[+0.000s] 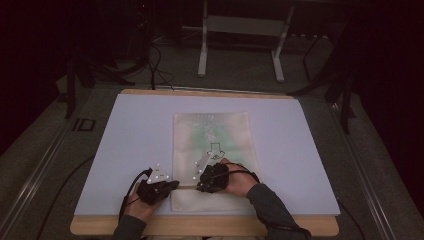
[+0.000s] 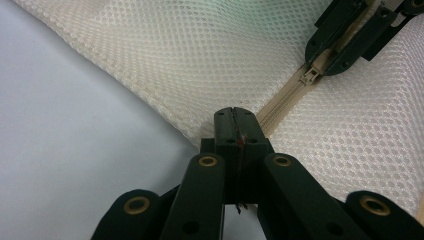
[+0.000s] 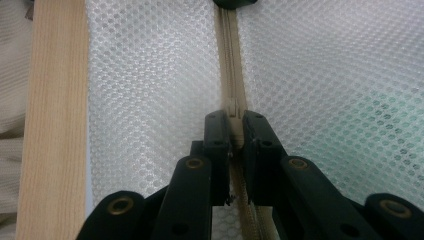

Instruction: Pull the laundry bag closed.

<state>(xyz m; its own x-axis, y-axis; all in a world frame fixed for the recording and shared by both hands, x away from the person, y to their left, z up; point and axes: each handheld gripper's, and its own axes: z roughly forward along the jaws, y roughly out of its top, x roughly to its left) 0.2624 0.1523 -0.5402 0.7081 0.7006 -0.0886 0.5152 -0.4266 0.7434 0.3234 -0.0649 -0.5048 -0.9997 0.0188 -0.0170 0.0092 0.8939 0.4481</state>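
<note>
Though mesh bag shows green print, no writing readable.

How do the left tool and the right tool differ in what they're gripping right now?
The left tool pinches the mesh bag at the zipper's end; the right tool clamps the zipper pull farther along. Left's jaws meet flush; right's stay slightly apart around the pull. Both are shut.

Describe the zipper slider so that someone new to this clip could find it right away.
On the white board covering the table lies a cream mesh pouch. A beige zipper runs across its near end, between the two claws. The zipper slider is the small beige piece pinched in the right claw; the left claw grips the pouch's edge at the zipper's end instead.
</note>
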